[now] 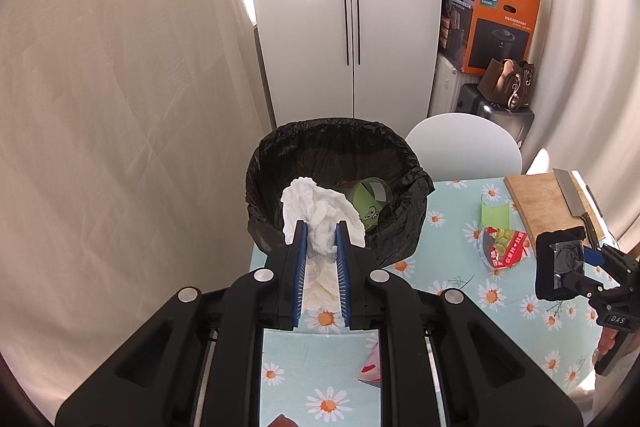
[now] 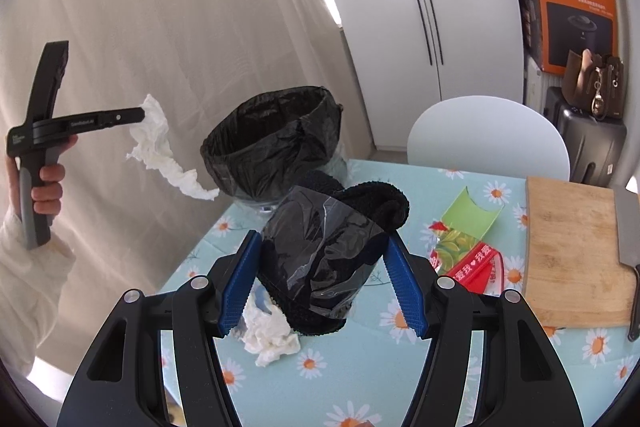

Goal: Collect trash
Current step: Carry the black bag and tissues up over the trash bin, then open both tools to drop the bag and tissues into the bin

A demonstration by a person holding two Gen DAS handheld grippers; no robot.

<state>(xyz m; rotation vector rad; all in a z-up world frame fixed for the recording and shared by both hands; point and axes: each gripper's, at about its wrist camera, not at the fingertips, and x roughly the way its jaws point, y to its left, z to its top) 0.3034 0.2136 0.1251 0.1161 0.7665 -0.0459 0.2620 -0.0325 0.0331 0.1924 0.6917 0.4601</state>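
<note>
Collection partly done: left claw clenched on a tissue over the bin; right claw grips a black bundle. A cup lies binned; wrappers and another tissue remain on the surface

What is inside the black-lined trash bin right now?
A green cup lies inside the trash bin. The held tissue blocks part of the interior, so anything beneath is hidden.

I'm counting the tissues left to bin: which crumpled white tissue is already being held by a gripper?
The tissue clamped in the left gripper, dangling beside the bin. The other tissue lies loose on the table.
</note>
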